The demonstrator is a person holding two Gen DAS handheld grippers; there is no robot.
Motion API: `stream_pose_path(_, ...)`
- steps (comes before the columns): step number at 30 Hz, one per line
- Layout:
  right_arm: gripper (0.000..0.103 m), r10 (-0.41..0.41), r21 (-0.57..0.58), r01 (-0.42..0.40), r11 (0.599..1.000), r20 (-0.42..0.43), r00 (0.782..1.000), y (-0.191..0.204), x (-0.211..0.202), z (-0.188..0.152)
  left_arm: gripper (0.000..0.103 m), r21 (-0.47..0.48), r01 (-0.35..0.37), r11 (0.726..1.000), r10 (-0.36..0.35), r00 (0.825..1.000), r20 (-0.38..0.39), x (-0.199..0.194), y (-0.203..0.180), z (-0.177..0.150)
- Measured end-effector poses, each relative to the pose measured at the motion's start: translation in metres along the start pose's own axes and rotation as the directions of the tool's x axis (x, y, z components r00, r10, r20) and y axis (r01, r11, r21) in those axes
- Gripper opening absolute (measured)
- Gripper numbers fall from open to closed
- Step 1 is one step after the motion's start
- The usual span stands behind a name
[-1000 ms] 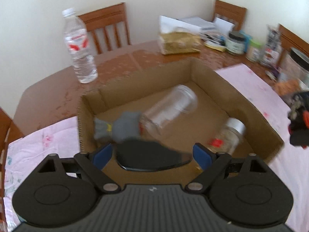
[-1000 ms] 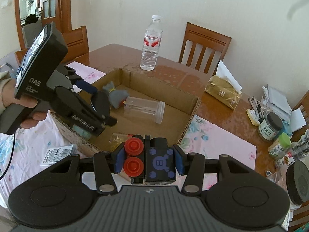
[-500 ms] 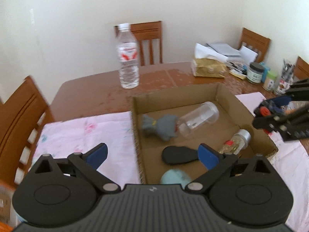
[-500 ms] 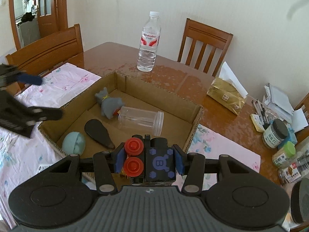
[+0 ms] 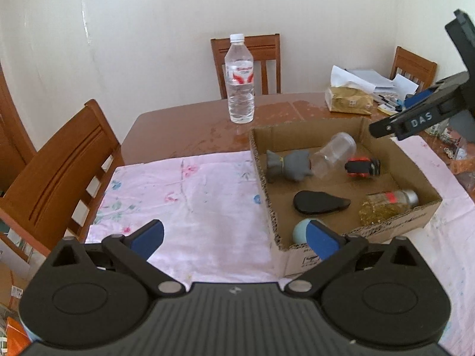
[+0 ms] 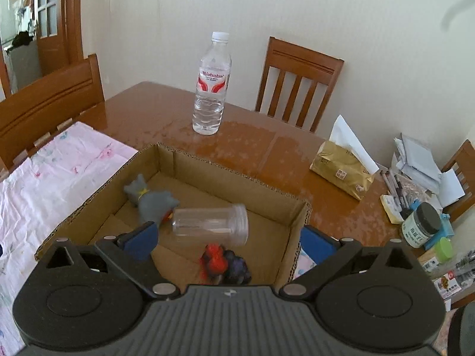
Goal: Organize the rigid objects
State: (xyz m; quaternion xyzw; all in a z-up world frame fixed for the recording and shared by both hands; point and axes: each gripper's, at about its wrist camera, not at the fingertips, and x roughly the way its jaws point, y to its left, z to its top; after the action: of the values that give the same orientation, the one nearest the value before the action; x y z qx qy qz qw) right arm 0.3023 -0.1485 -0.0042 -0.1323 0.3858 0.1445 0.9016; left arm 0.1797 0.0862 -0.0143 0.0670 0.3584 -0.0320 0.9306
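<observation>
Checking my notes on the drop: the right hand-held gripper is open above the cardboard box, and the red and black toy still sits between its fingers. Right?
Not quite. The right hand-held gripper is open above the cardboard box, but the red and black toy lies on the box floor, as the left wrist view shows.

We saw a bright room with soft daylight. The shiny tabletop (image 6: 166,112) had pale glare on it near the water bottle (image 6: 211,86). Shadows inside the cardboard box (image 5: 397,225) were light and fuzzy. Both pictures bent at the edges, and the corners went black. The red and black toy (image 6: 224,262) looked smeared and blurry in the right view. In the left view most things looked sharp enough.
</observation>
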Motion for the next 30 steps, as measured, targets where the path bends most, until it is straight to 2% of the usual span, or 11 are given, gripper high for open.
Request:
stream_pose_path(5,0.103,-0.049,0.005,0.049,0.999,-0.009,0.999,0.005,-0.015,-0.009,0.102,0.019,-0.019,1.000,0.019,1.000,-0.004,0.000,-0.001,-0.005)
stream_pose_path(11,0.103,-0.055,0.062,0.057,0.996,-0.034,0.998,0.007,-0.036,-0.033,0.102,0.005,0.022,1.000,-0.022,1.000,-0.020,0.003,-0.005,-0.010)
stream_pose_path(16,0.103,-0.057,0.083,0.061,0.995,-0.057,0.997,0.019,-0.054,-0.070,0.102,0.009,0.059,0.998,-0.059,0.998,-0.032,0.007,-0.010,-0.015)
stream_pose_path(22,0.103,-0.051,0.130,0.071,0.989,-0.152,0.987,0.033,-0.058,-0.117,0.102,0.023,0.084,0.996,-0.083,0.995,-0.051,0.012,-0.015,-0.020)
stream_pose_path(26,0.103,-0.004,0.178,0.043,0.983,-0.218,0.976,0.043,-0.051,-0.142,0.102,0.019,0.128,0.992,-0.127,0.989,-0.070,0.017,-0.016,-0.026)
stream_pose_path(30,0.103,0.039,0.179,0.013,0.984,-0.283,0.958,0.064,-0.038,-0.158,0.102,0.046,0.136,0.990,-0.132,0.988,-0.080,0.020,-0.019,-0.030)
